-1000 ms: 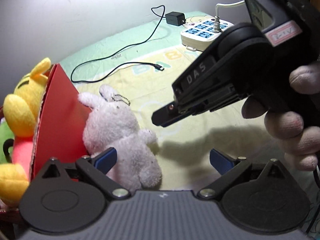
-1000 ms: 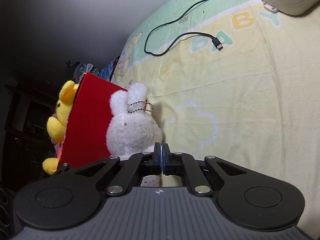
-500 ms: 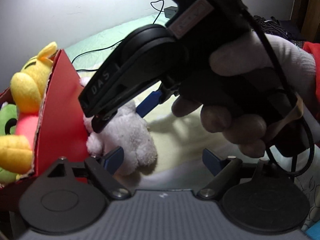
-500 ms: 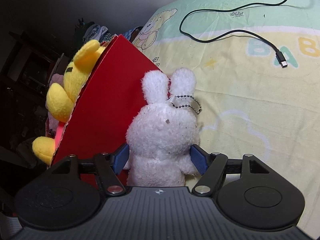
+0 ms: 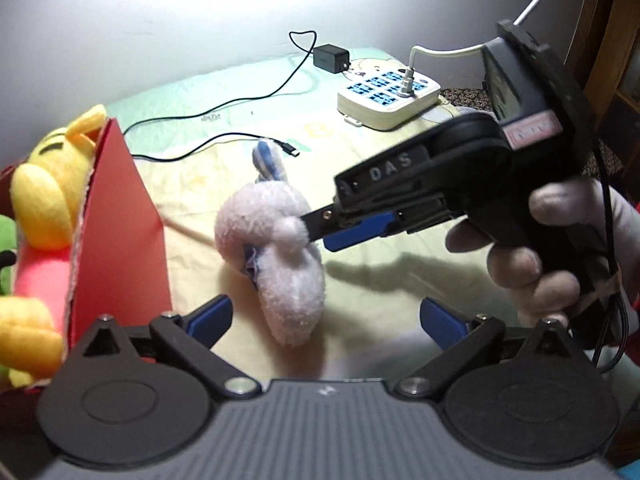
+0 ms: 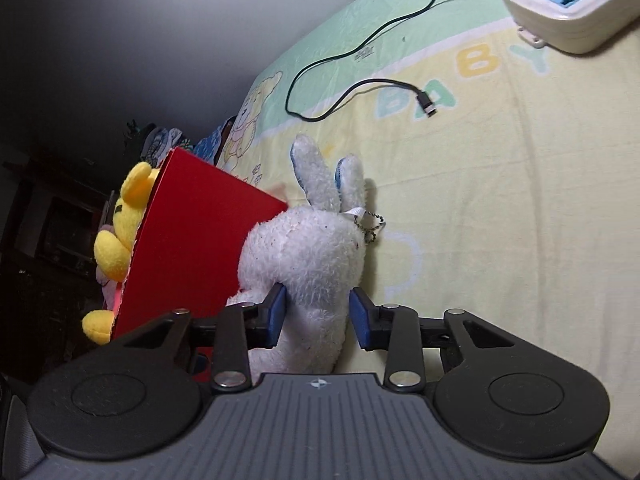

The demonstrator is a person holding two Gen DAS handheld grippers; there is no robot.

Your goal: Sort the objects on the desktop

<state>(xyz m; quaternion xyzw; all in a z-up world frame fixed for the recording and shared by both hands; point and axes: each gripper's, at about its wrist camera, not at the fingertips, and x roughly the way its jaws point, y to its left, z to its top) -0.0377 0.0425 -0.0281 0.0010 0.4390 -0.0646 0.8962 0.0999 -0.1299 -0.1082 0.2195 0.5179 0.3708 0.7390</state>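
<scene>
Bedsheet [image 6: 500,208] w/ cable [image 6: 360,92], power strip [image 6: 568,4]

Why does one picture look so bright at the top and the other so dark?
Left wrist view: glare washes out the wall above, the right gripper is motion-blurred as it pinches the white plush rabbit, and it casts a shadow on the sheet. Right wrist view: the upper left falls into darkness; fisheye bending curves the power strip.

Right gripper [image 6: 318,316] now clamped on white plush rabbit [image 6: 308,256]; a second ago jaws sat pressed together, half a second ago wide around it. Rabbit no longer leaning against red box [image 5: 116,224]: now lifted, tilted, apart from box in left view. Right gripper pulled back rightward in left view, no longer blocking it.
</scene>
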